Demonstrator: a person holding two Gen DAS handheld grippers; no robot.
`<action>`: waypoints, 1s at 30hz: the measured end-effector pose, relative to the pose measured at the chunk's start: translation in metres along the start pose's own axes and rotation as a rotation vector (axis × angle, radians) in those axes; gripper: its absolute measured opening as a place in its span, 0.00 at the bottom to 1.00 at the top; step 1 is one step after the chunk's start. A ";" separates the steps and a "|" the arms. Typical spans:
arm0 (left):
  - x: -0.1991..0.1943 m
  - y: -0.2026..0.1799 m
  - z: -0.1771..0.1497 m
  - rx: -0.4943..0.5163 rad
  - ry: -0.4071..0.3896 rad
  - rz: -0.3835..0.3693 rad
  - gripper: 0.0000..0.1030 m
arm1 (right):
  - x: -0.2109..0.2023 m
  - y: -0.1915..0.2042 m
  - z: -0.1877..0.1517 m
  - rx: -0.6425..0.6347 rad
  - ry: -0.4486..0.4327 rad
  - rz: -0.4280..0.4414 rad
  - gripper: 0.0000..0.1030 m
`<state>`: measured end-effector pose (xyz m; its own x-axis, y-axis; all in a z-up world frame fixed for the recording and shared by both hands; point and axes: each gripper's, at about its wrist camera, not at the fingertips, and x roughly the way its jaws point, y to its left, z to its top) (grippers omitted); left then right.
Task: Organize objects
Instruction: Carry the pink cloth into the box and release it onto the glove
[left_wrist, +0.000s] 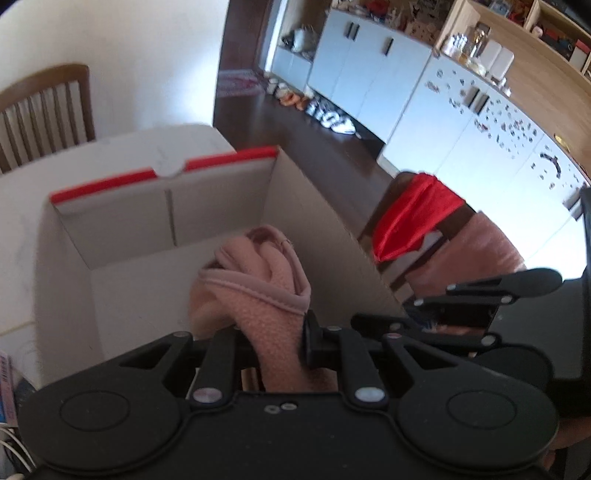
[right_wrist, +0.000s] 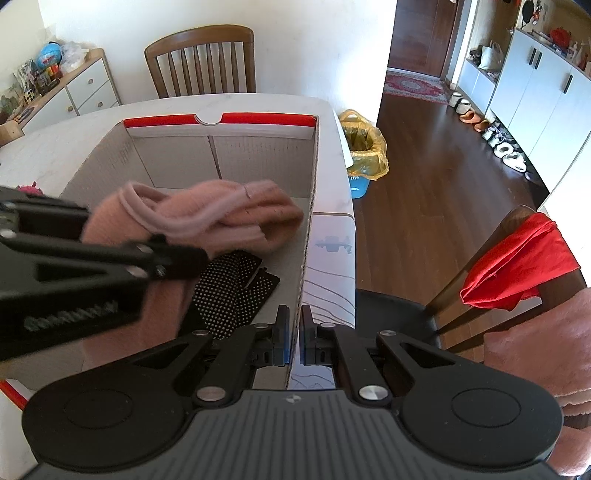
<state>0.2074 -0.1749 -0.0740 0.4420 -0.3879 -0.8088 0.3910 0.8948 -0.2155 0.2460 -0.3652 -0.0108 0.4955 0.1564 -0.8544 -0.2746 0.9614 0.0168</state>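
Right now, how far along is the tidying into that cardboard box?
Partly done. A black dotted item already lies in the cardboard box. In hand: the left claw grips a pink fleece garment over the box, while the right claw pinches the box's side wall. Left: releasing the garment; something pink lies on the table beside the box.

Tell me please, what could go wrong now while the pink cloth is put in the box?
1. The pink fleece cloth is bunched in the left gripper above the cardboard box; a loose fold might drape over the box wall rather than land inside.
2. The right gripper pinches the thin box wall; pulling could bend or tip it.
3. The cloth may cover the black dotted item, hiding it.
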 end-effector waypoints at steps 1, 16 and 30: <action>0.004 0.001 -0.001 -0.002 0.021 -0.002 0.14 | 0.000 -0.001 0.000 0.002 0.000 0.001 0.04; 0.030 0.006 -0.018 0.019 0.158 -0.017 0.27 | 0.000 0.000 0.001 0.000 0.003 -0.002 0.04; 0.008 0.008 -0.020 0.033 0.101 0.012 0.49 | -0.002 0.000 -0.003 0.006 0.004 -0.007 0.04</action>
<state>0.1977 -0.1666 -0.0936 0.3642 -0.3514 -0.8625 0.4133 0.8909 -0.1885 0.2423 -0.3659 -0.0111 0.4939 0.1485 -0.8567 -0.2658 0.9639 0.0138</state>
